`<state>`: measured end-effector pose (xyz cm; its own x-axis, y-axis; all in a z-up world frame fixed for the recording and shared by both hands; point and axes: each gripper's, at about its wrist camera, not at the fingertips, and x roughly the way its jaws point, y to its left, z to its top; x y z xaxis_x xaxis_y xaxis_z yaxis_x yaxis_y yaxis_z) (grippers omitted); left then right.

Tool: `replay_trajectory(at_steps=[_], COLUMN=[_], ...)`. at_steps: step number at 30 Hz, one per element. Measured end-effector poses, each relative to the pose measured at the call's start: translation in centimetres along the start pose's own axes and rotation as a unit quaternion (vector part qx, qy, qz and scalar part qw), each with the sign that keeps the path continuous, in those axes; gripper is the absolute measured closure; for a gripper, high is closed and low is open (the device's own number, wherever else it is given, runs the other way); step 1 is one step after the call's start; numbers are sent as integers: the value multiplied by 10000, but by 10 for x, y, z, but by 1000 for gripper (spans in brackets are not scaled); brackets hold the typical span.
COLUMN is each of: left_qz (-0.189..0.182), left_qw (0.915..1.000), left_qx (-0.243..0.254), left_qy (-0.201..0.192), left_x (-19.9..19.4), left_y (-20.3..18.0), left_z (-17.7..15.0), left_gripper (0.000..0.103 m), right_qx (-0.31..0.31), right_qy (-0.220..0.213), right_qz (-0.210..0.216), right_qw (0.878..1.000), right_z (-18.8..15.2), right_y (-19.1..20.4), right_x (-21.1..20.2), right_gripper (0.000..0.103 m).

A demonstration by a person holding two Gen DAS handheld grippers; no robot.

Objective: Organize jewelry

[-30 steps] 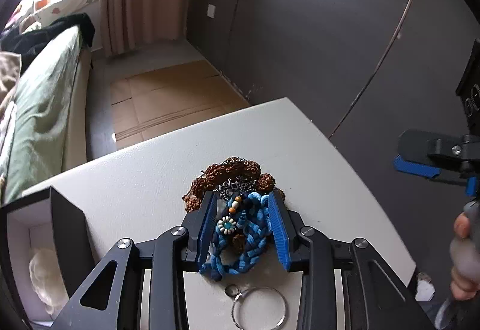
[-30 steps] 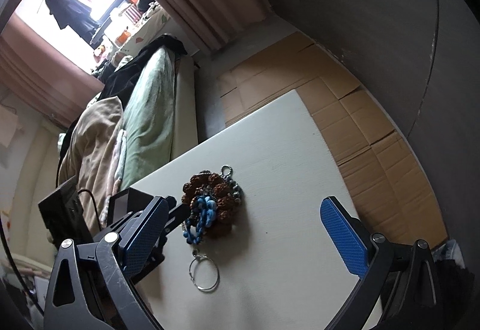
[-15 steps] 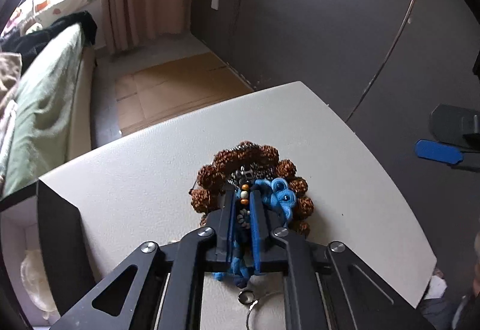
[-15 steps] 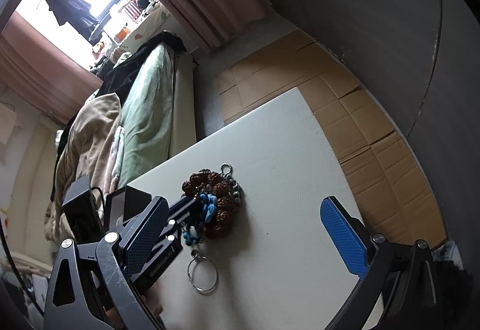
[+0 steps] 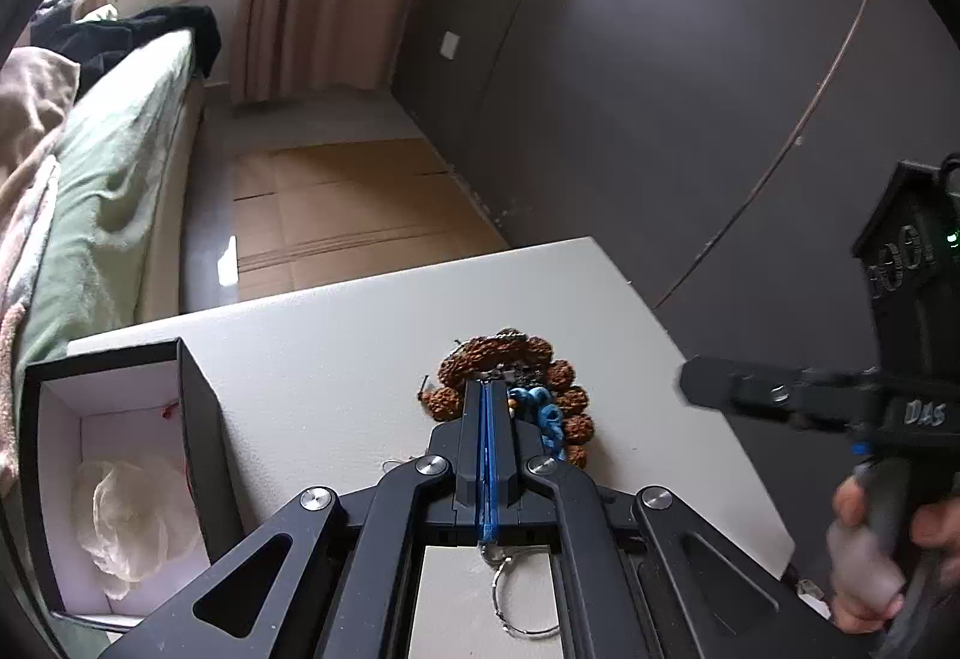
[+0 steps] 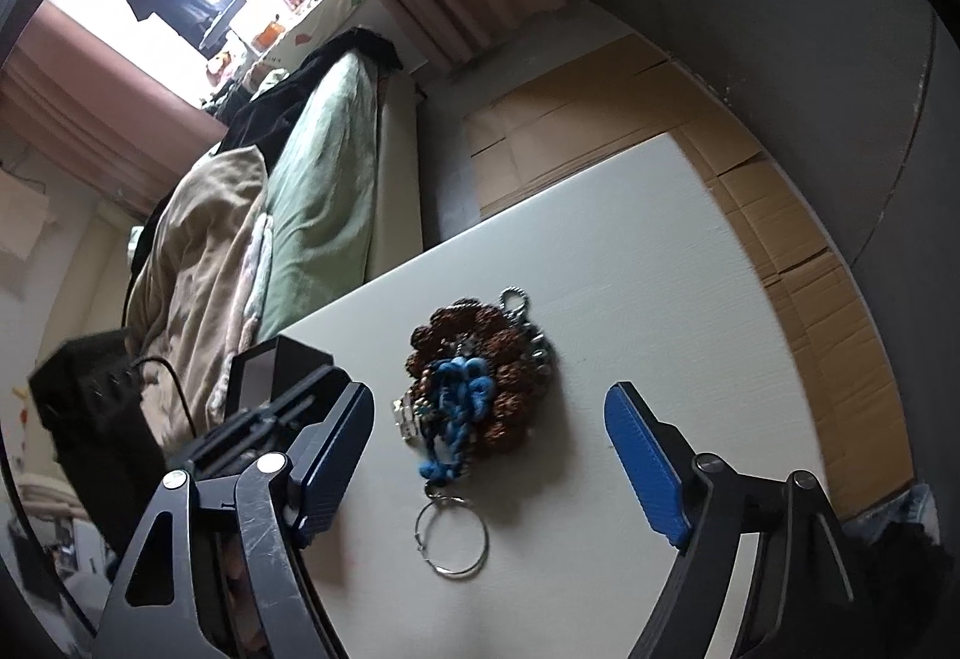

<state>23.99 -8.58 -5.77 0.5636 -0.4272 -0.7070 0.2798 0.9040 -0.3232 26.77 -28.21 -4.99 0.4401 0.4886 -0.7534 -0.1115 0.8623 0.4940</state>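
A pile of jewelry lies on the white table [image 5: 336, 353]: a brown seed-bead bracelet [image 5: 564, 377], a blue braided cord piece [image 5: 549, 419] and a silver hoop ring [image 5: 516, 605]. My left gripper [image 5: 487, 389] is shut, its tips over the pile; a thin blue strand shows between the pads, but what they hold is hidden. In the right wrist view the bracelet [image 6: 510, 365], blue cord [image 6: 459, 389] and hoop [image 6: 451, 539] lie between my open right gripper's fingers [image 6: 492, 455], which hover above them. The left gripper [image 6: 258, 419] sits left of the pile.
An open black box with white lining and crumpled white tissue [image 5: 126, 485] stands at the table's left. The table's right edge [image 5: 690, 359] drops to a dark wall. A bed with green cover [image 5: 102, 191] and cardboard on the floor [image 5: 342, 215] lie beyond.
My left gripper closed from open around the blue cord to fully shut and rose a little. The right gripper moved closer and lower over the pile.
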Motion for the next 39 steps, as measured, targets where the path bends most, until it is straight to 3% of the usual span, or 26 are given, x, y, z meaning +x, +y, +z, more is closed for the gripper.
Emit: replay_trajectory(at_steps=[8, 9, 11, 12, 13, 20, 26, 32, 37, 39], left_qz=[-148, -79, -30, -27, -31, 50, 286, 411, 262, 312], left_qw=[9979, 9978, 9976, 9977, 9979, 9977, 9965, 9966, 9986, 9989], left_qx=[147, 171, 219, 230, 252, 424, 484, 492, 222, 182], left_qy=[613, 642, 651, 631, 595, 534, 617, 508, 392, 304], left_x=[23, 25, 27, 27, 27, 38, 59, 68, 56, 44], left_y=[-13, -14, -16, -16, -18, -29, -31, -27, -14, -11], left_z=[-7, -8, -9, -10, -10, -10, -10, -11, -9, -6], left_gripper=[101, 93, 68, 47, 38, 38, 61, 63, 90, 91], right_qx=[48, 78, 137, 159, 179, 204, 271, 199, 178, 174], right_qy=[-104, -126, -151, -157, -169, -258, -303, -215, -82, -58], right_qz=[-114, -121, -134, -131, -123, -98, -104, -126, -114, -55], right_qw=[9999, 9998, 9997, 9997, 9996, 9994, 9991, 9995, 9997, 9998], right_z=[1, 1, 2, 3, 3, 4, 6, 5, 3, 2], right_y=[-4, -7, -12, -14, -16, -25, -30, -25, -20, -17], right_x=[-7, -8, -11, -13, -14, -25, -30, -23, -13, -10], right_gripper=[22, 22, 22, 22, 22, 22, 22, 22, 22, 22])
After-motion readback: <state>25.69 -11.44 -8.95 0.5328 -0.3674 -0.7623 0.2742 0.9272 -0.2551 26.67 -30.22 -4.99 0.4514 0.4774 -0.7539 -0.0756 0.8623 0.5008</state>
